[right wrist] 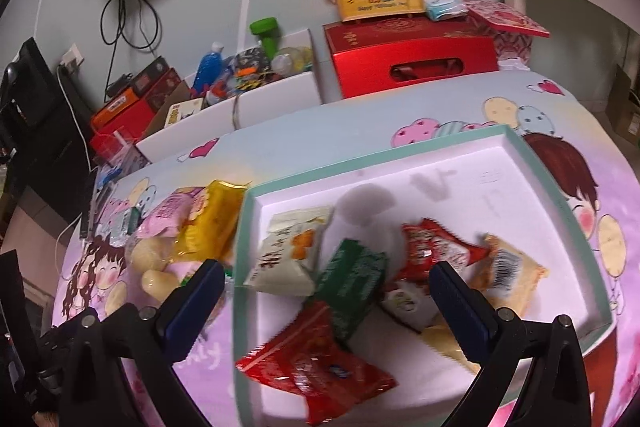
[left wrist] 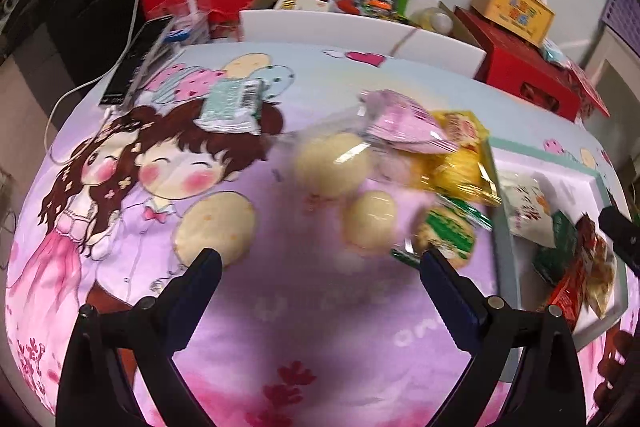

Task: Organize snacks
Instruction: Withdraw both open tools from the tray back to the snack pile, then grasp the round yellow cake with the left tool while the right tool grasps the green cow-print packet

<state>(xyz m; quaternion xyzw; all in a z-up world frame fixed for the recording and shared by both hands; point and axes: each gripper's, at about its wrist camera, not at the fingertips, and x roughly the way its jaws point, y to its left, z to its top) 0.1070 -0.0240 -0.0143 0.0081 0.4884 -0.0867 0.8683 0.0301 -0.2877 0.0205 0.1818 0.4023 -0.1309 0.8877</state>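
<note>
— Snacks (left wrist: 400, 163) are lying loose on the cloth (left wrist: 320, 347), just ahead and right of the left gripper (left wrist: 320, 263), whose jaws are standing spread and empty.

— Right gripper (right wrist: 326, 277) is hovering spread over the tray (right wrist: 500, 143), holding nothing; the left one is nearer the pile.

The left tool (left wrist: 320, 263) points steeply downward, its two dark fingers spread wide with nothing between the blue pads (left wrist: 196, 287). The right tool (right wrist: 326, 277) is tilted down in the same way, jaws as far apart as they go, and grips nothing; its blue pads (right wrist: 192, 301) are bare. From the left wrist camera, a dark tip of the right tool shows at the right edge. No hand or sleeve of the person is visible in either view.
</note>
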